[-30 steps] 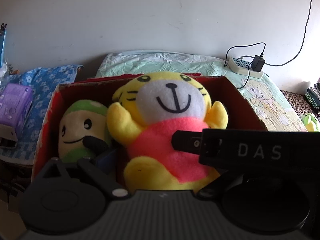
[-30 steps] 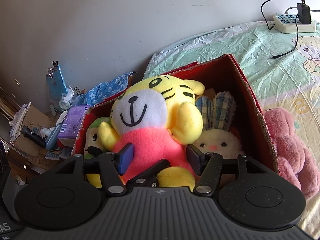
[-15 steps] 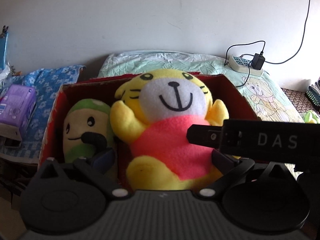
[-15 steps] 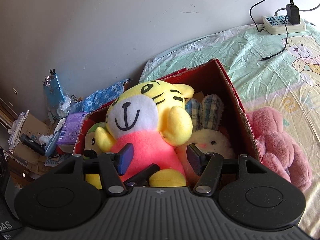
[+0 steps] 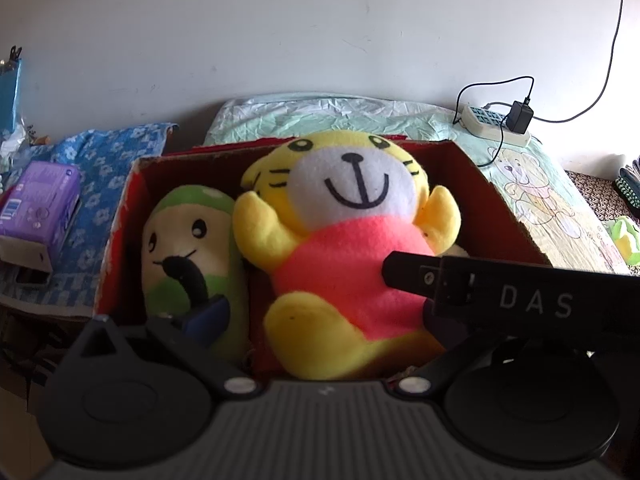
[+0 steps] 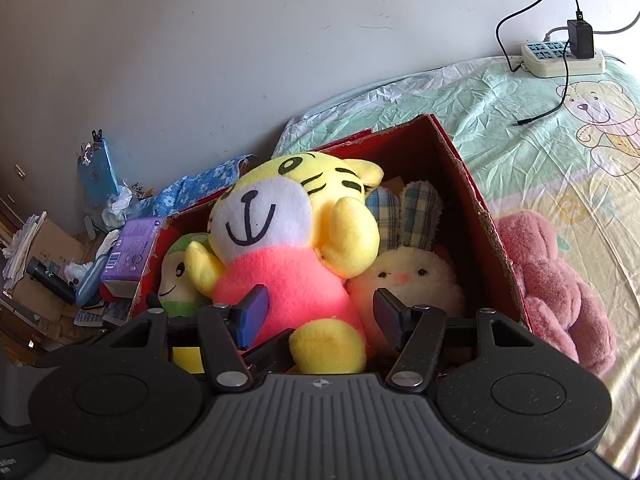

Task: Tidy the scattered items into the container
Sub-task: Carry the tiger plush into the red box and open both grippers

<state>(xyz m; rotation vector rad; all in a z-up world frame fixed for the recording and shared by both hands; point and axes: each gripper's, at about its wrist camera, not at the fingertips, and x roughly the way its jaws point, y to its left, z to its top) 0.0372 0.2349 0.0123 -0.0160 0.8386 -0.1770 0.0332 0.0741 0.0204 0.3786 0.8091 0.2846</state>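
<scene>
We hold our right gripper open, empty, over the yellow tiger plush in pink inside the red cardboard box; our left gripper spreads wide, gripping nothing.

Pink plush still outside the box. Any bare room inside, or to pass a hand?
Red box is crowded: green plush, tiger plush, bunny plush fill it. Free: bedsheet between box, pink plush and power strip.
</scene>
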